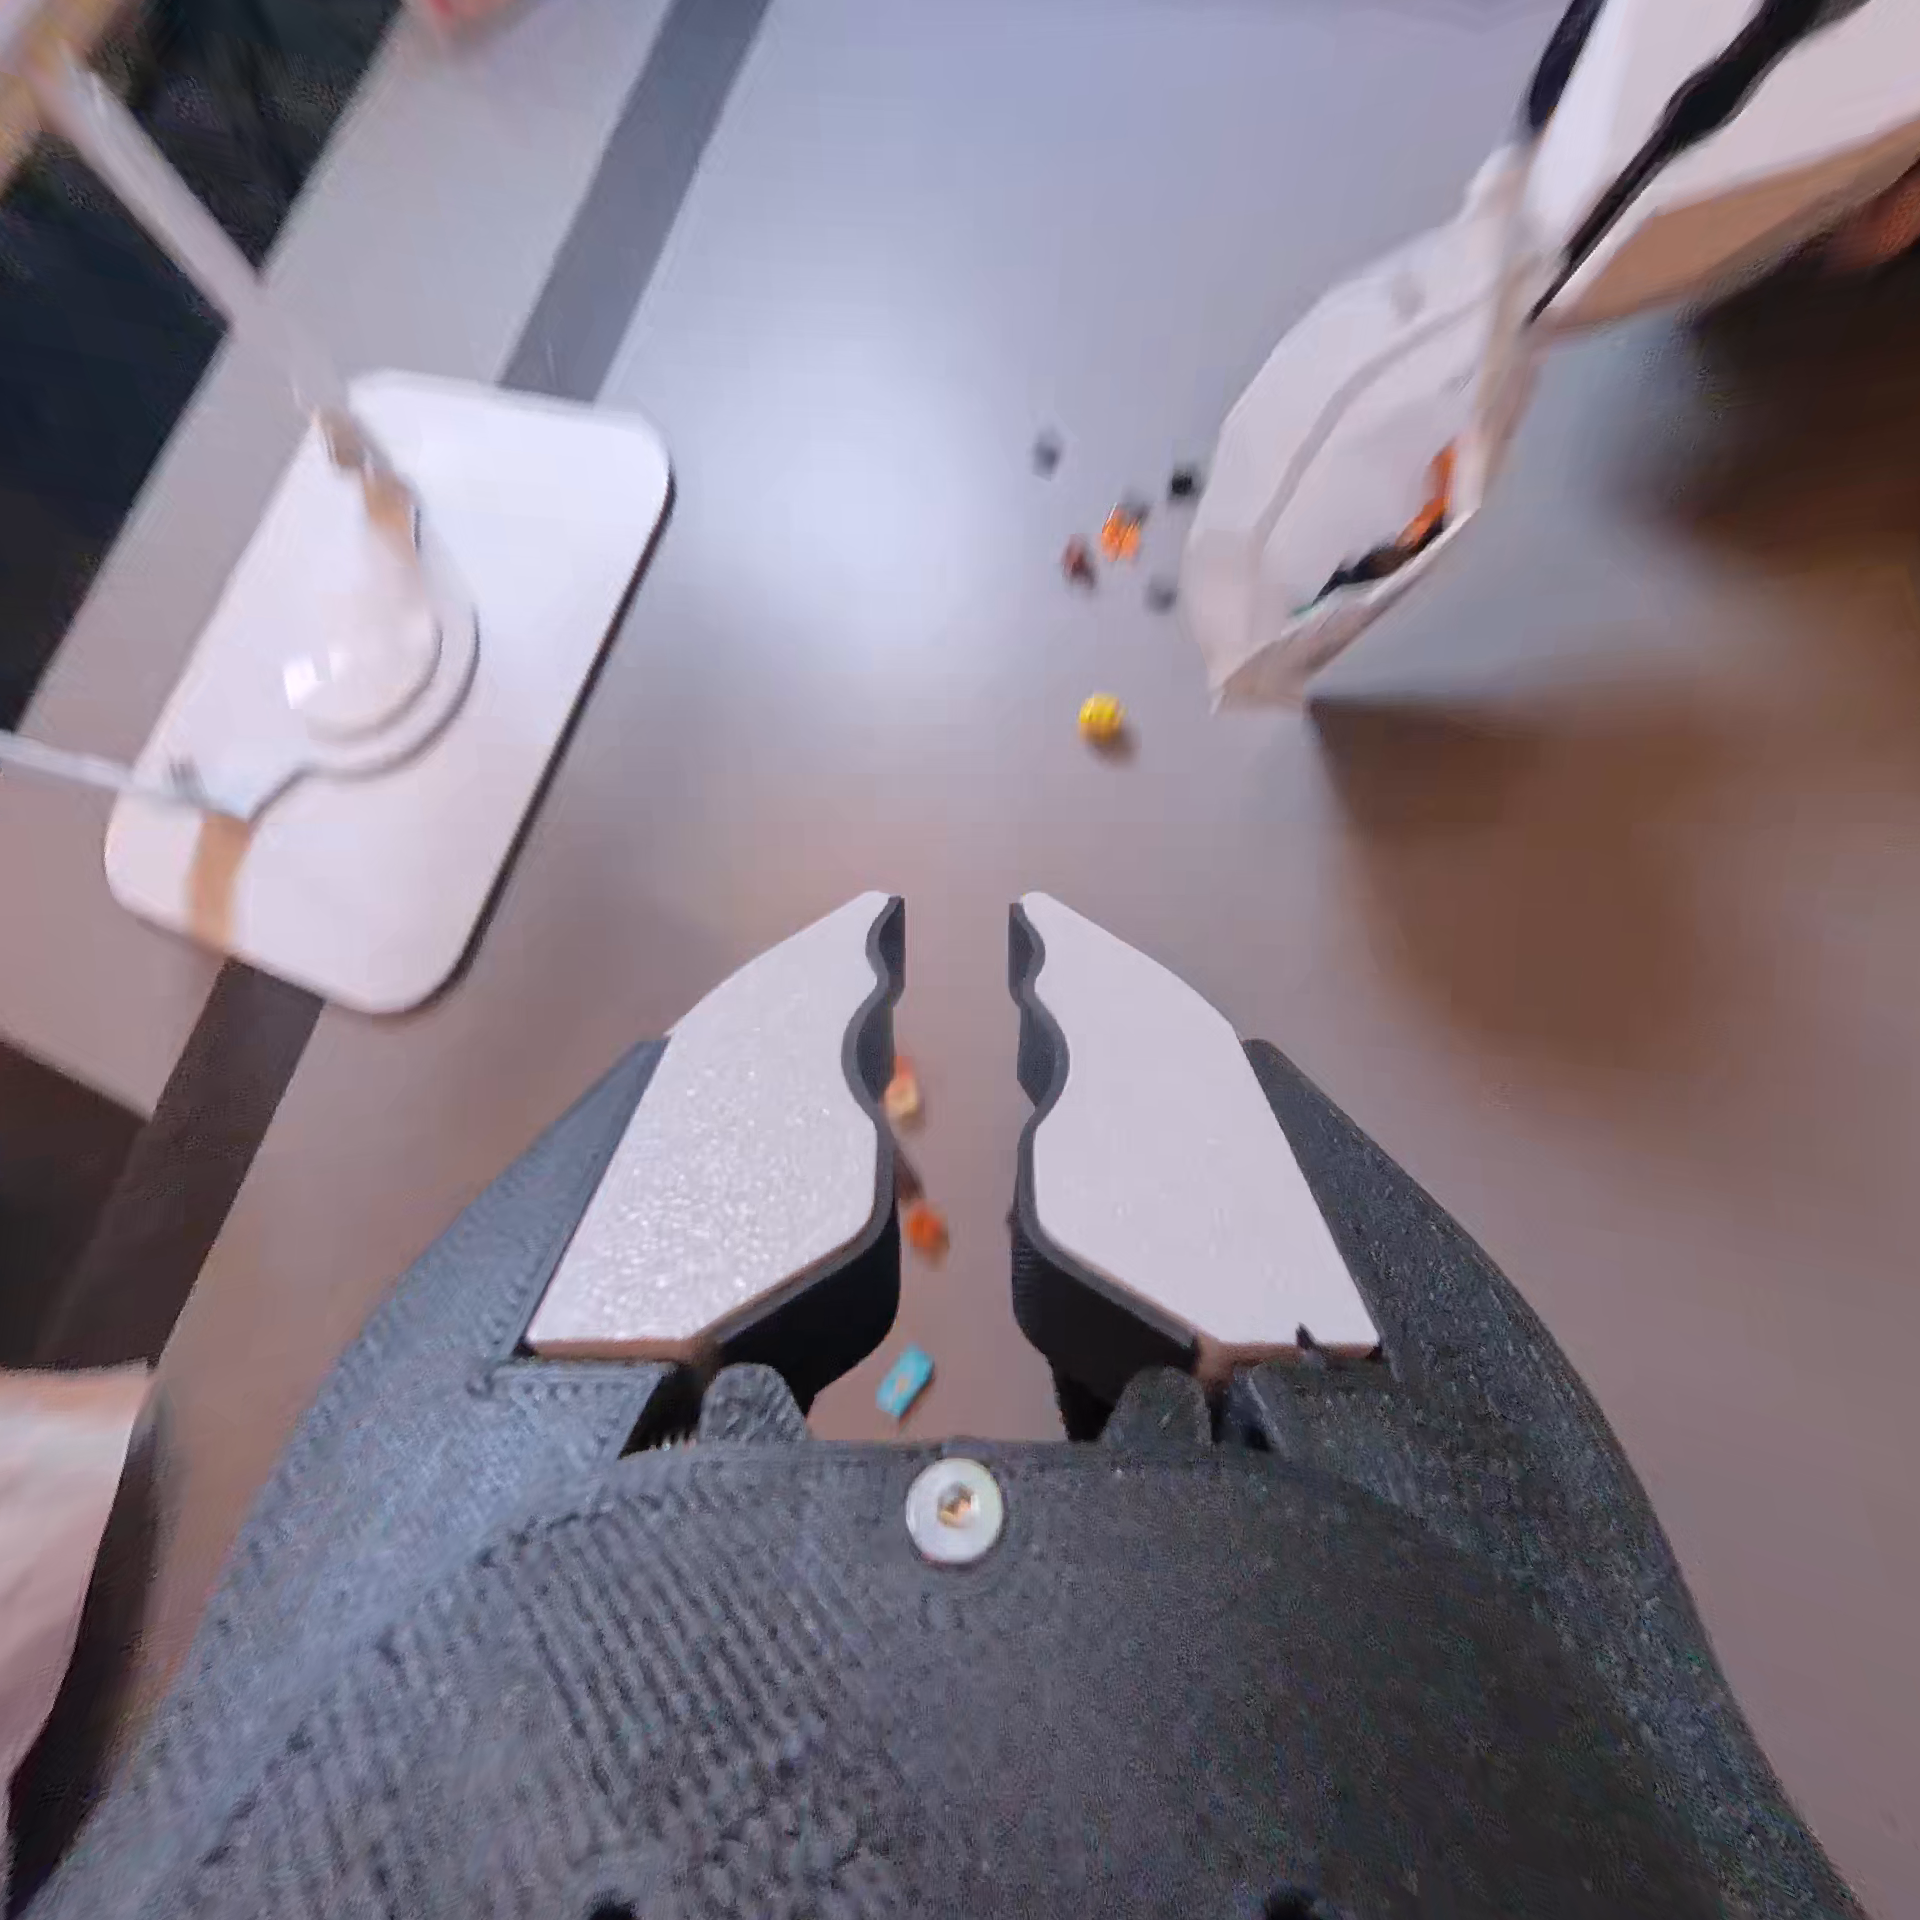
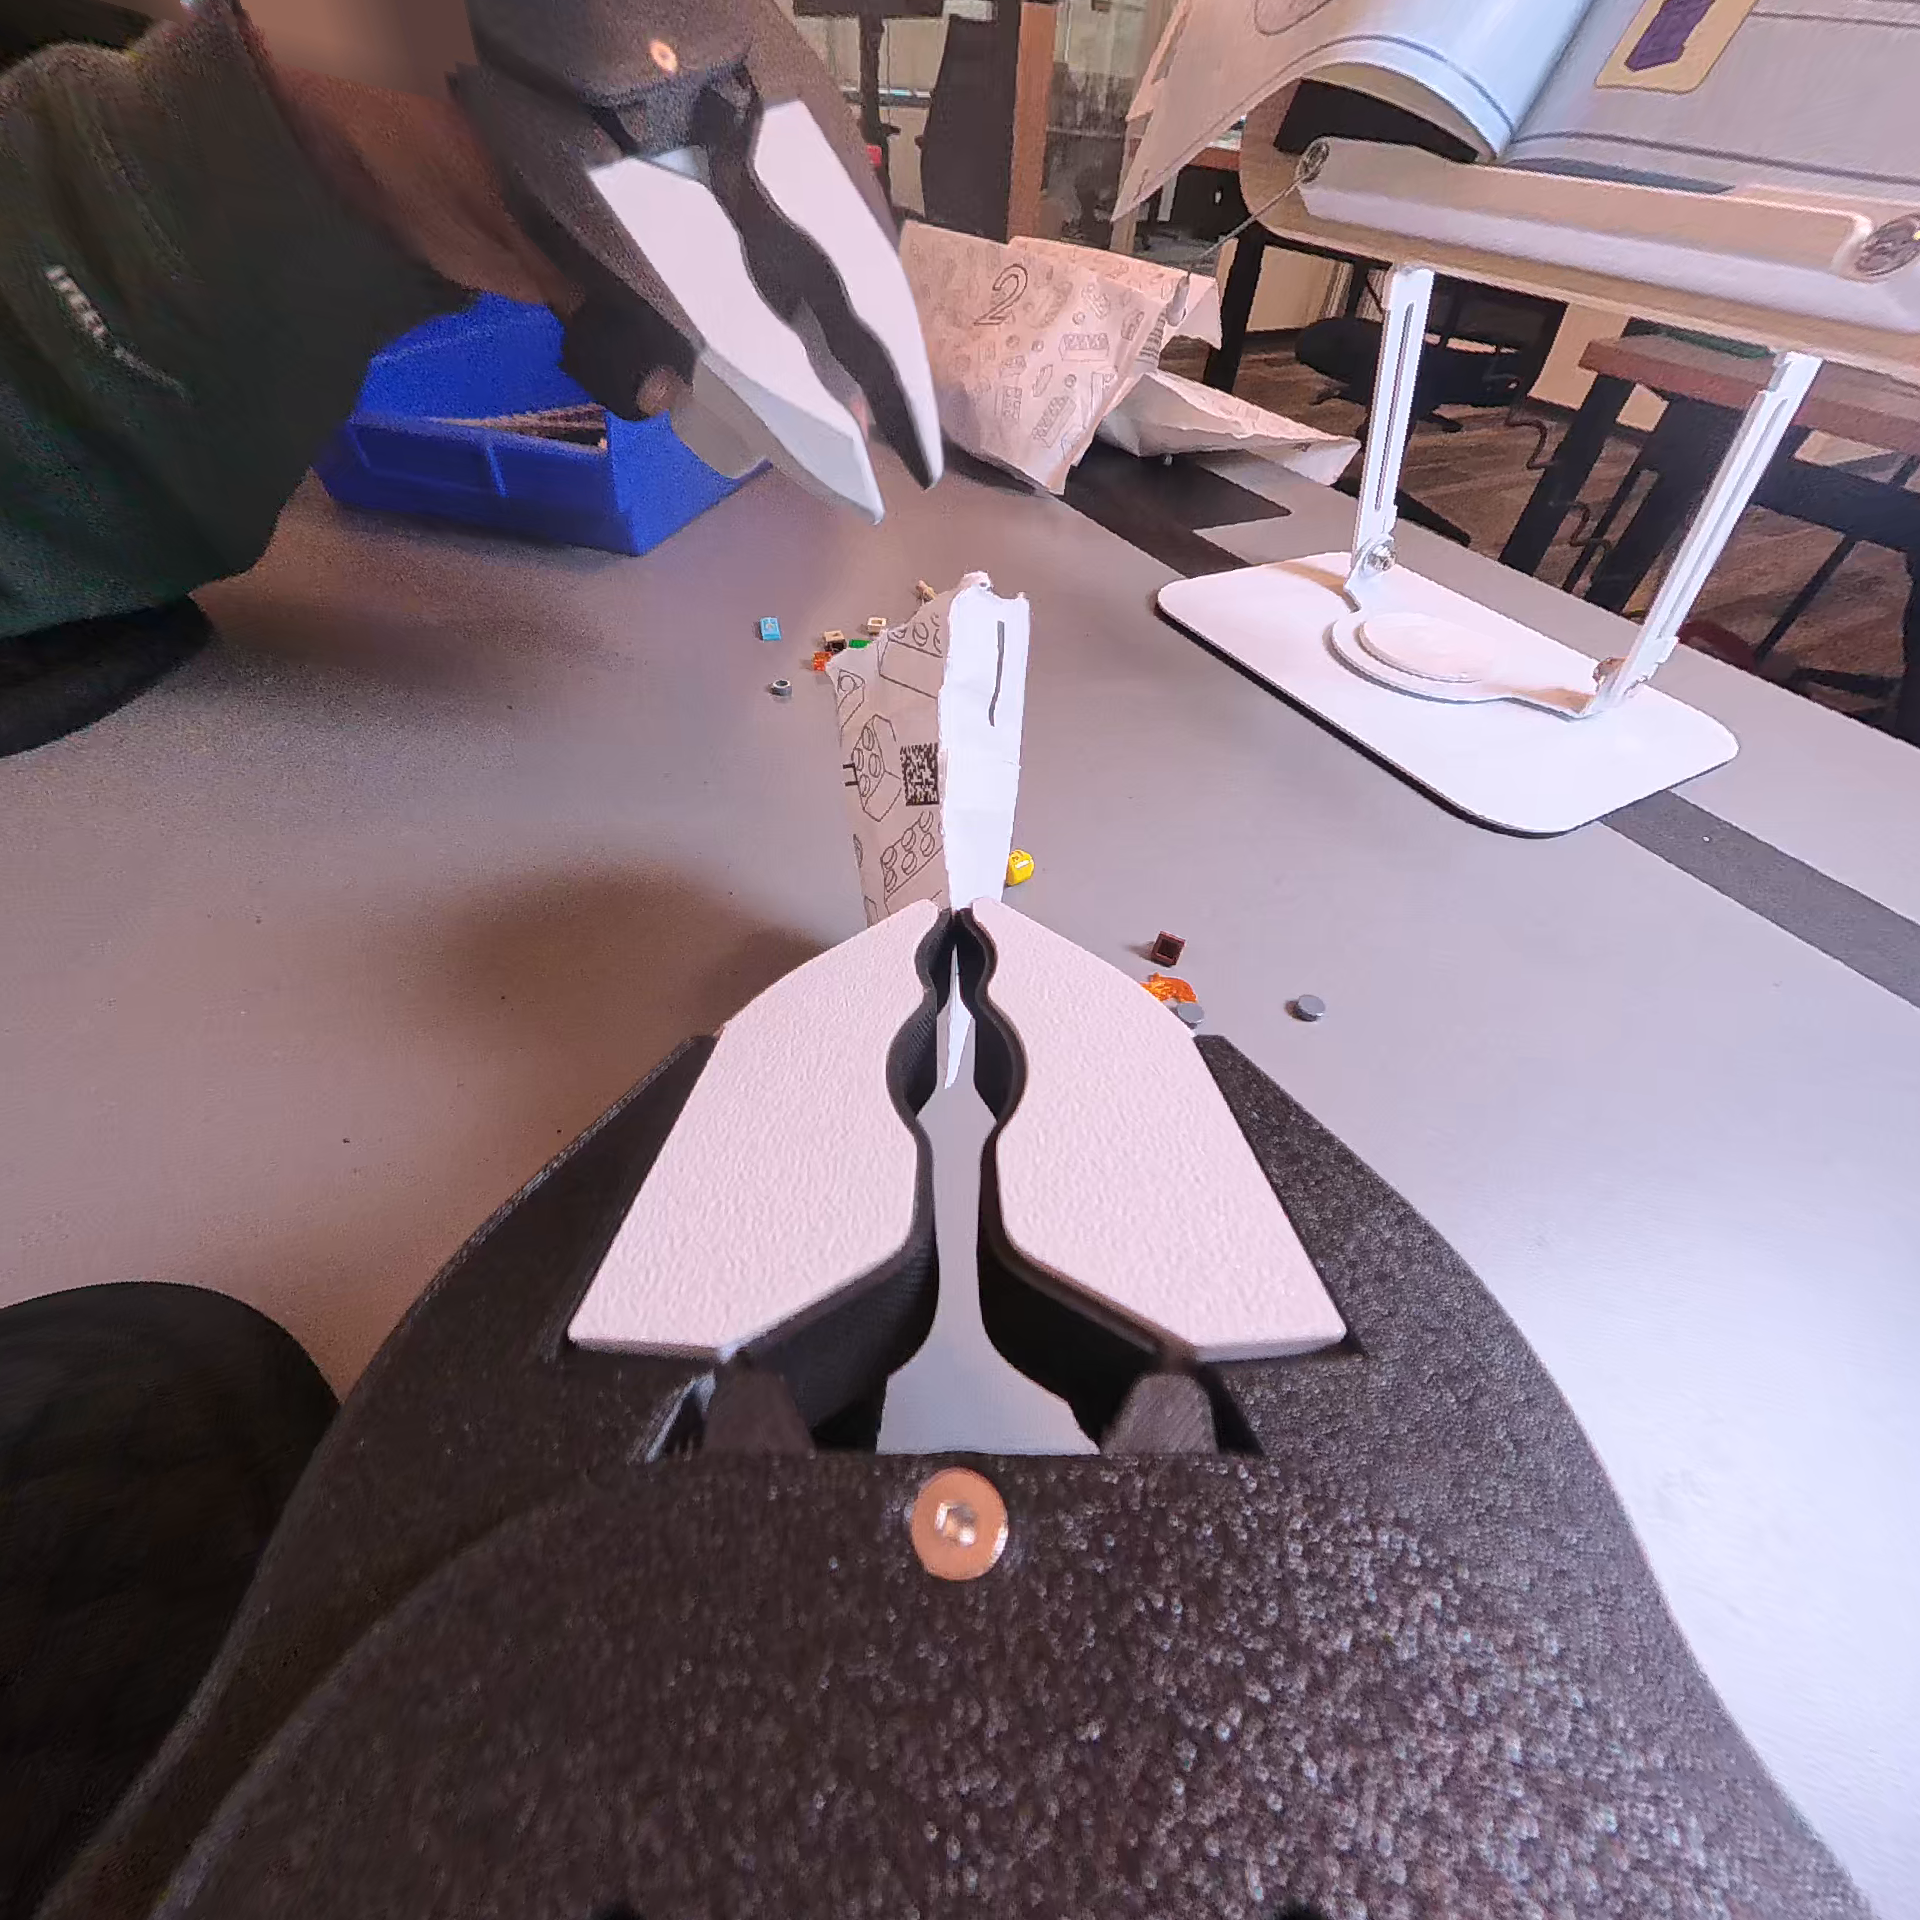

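The paper bag (image 2: 935,727) is carrying printed brick drawings and a square code patch. The right gripper (image 2: 956,920) is clamping its torn edge, the bag rising toward 12 o'clock. The left gripper (image 1: 956,914) is hanging parted and bare above the table (image 1: 1455,1039), the yellow piece (image 1: 1101,717) lying at 1 o'clock.

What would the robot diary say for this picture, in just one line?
left gripper: open, empty | right gripper: shut on paper bag | small bricks and yellow piece on table

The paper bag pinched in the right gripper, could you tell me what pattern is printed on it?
Outline drawings of studded toy bricks on pale paper bag; clearest in the right wrist view.
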Available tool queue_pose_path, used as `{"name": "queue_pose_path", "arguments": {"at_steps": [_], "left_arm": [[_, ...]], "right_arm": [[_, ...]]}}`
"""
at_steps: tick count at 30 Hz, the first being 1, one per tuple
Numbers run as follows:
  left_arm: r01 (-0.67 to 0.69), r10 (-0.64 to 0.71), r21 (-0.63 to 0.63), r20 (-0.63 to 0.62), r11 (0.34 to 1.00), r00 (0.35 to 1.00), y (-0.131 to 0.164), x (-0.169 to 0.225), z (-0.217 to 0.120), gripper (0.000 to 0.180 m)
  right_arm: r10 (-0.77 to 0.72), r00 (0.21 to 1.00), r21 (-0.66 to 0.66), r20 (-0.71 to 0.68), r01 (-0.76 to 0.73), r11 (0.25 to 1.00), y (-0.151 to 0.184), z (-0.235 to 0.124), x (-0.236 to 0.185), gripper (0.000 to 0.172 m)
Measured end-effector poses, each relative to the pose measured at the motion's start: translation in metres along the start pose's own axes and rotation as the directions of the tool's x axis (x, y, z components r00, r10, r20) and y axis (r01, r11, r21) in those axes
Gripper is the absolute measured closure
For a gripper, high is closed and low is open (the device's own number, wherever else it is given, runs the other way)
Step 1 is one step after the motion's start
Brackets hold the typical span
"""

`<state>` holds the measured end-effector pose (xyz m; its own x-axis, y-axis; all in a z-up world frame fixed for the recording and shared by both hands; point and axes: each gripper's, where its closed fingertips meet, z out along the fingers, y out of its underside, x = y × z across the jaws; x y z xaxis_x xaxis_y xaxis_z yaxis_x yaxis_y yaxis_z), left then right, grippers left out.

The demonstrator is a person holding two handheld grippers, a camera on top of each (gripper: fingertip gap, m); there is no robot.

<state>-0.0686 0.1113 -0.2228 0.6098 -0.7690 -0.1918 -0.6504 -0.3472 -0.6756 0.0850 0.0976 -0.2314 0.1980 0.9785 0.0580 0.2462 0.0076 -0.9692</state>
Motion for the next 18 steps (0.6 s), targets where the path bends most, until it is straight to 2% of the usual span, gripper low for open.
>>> {"name": "queue_pose_path", "arguments": {"at_steps": [3, 8, 13, 18], "left_arm": [[0.075, -0.076, -0.244, 0.003, 0.967, 0.997, 0.065, -0.01, -0.005, 0.151], [0.121, -0.11, -0.44, 0.05, 0.89, 0.993, 0.128, -0.014, -0.01, 0.145], [0.162, -0.161, -0.479, 0.044, 0.863, 0.986, 0.139, -0.014, -0.012, 0.15], [0.187, -0.202, -0.471, 0.02, 0.862, 0.979, 0.14, -0.011, -0.009, 0.166]], "right_arm": [[-0.001, 1.0, -0.005, -0.001, 0.001, 1.0, 0.001, 0.0, 0.0, 0.171], [0.015, 1.0, 0.0, -0.004, -0.015, 1.0, 0.0, 0.0, 0.002, 0.171], [0.008, 1.0, -0.003, -0.002, -0.008, 1.0, 0.001, 0.0, 0.001, 0.171], [0.006, 1.0, -0.006, 0.004, -0.006, 1.0, 0.001, 0.0, 0.0, 0.171]]}}
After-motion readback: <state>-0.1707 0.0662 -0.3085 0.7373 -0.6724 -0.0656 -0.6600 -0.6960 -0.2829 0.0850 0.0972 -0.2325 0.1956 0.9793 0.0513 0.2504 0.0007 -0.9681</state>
